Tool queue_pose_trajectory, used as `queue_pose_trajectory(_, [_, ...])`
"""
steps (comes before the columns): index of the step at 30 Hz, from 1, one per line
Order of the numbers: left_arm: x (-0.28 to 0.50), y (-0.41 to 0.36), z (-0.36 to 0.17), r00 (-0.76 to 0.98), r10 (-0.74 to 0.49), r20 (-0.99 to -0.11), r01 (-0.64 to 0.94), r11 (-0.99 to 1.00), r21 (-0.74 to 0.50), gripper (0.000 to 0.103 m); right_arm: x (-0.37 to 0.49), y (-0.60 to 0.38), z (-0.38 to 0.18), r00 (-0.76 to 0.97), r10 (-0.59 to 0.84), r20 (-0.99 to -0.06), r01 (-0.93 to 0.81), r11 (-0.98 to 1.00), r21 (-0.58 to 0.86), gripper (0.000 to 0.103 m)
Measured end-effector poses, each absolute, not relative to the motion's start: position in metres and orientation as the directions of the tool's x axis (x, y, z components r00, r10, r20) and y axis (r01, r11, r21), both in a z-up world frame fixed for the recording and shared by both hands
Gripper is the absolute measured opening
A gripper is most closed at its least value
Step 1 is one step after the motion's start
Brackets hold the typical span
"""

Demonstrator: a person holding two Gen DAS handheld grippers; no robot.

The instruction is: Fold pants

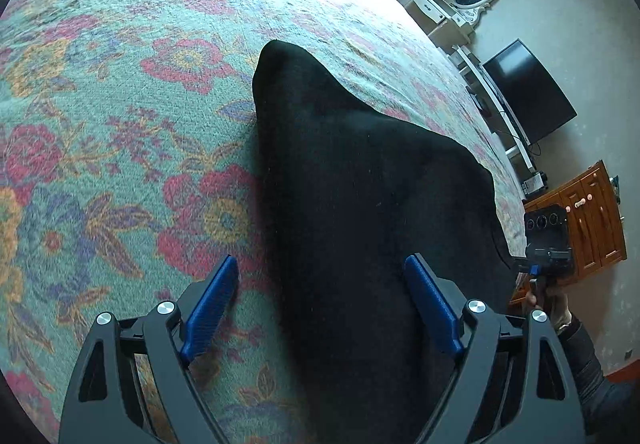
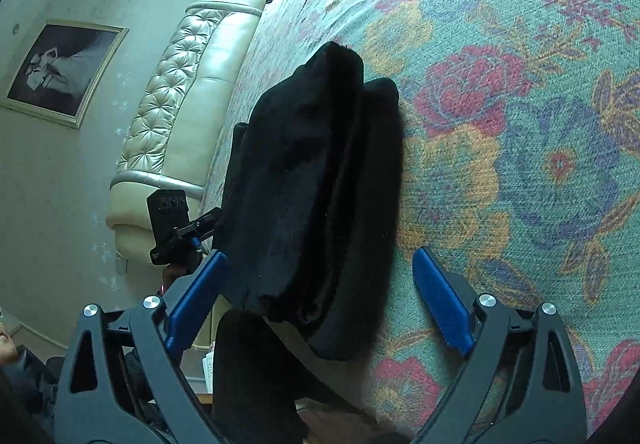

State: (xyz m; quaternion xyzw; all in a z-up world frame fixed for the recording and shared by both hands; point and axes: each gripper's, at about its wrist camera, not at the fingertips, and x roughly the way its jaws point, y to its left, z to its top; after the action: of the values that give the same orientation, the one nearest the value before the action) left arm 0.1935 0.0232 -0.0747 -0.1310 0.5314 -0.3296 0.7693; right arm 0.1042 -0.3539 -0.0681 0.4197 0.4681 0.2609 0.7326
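On the floral bedspread (image 1: 120, 123) the black pants (image 1: 352, 203) lie folded in layers; your left gripper (image 1: 322, 280) and right gripper (image 2: 320, 276) both gape wide, holding nothing, apparently having let the fold settle.

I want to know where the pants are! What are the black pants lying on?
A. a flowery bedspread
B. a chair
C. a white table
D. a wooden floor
A: the black pants lie folded on the flowery bedspread, its red and yellow blooms showing around them.
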Motion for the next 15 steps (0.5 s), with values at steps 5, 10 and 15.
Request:
queue_pose_trajectory(5, [0.182,0.03,-0.076,0.216,-0.657,-0.722,0.36,0.741,-0.567,0.084,0.099,-0.336,-0.068,0.39,0.801,-0.454,-0.004,0.494,0.869,0.094])
queue_pose_trajectory(10, [0.172,0.042,-0.081,0.17,-0.699,-0.695,0.313,0.707,-0.635,0.084,0.095,-0.329,-0.067,0.395,0.796,-0.458,-0.016,0.505,0.863,0.094])
queue_pose_trajectory(15, [0.167,0.045,-0.081,0.117,-0.733,-0.671,0.282,0.672,-0.685,0.086,0.091,-0.328,-0.081,0.38,0.794,-0.475,0.042,0.498,0.866,0.045])
